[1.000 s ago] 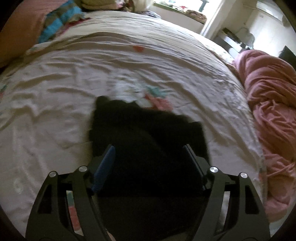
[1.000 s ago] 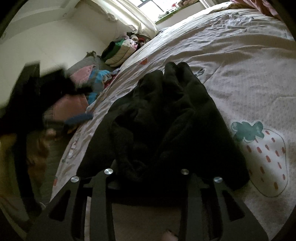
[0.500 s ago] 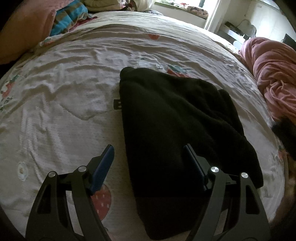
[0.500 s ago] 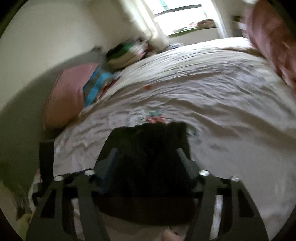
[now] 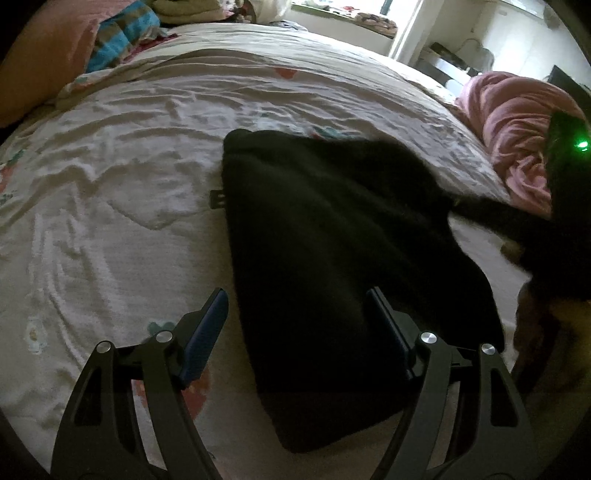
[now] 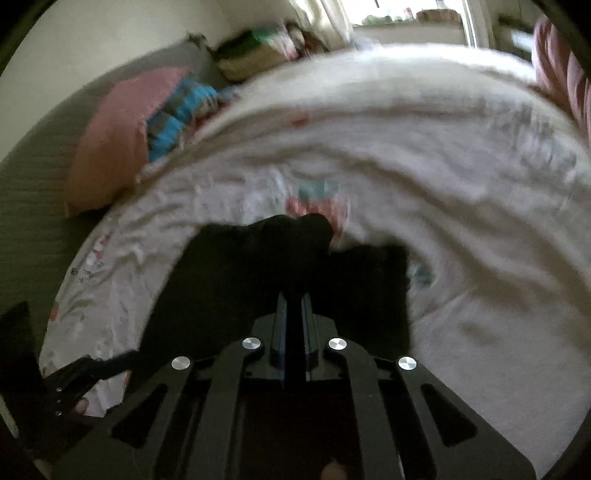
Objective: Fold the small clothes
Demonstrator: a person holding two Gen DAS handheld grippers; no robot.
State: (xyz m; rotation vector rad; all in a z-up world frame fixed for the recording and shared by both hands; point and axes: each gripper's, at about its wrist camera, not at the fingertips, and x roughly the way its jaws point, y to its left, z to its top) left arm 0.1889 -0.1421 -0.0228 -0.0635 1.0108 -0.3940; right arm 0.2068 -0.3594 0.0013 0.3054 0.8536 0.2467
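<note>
A black garment lies spread on the white printed bedsheet. My left gripper is open and hovers over the garment's near left part, its blue-padded fingers wide apart. My right gripper is shut on a fold of the black garment at its right edge; the right wrist view is blurred. The right gripper's body shows at the right edge of the left wrist view, with a green light.
A pink duvet is bunched at the bed's right side. A pink pillow and a blue striped cloth lie at the bed's head. Folded clothes sit by the window. The left gripper shows in the right wrist view.
The right gripper went from open over the garment to shut on its right edge. The left gripper drew back slightly; the garment now lies spread out.
</note>
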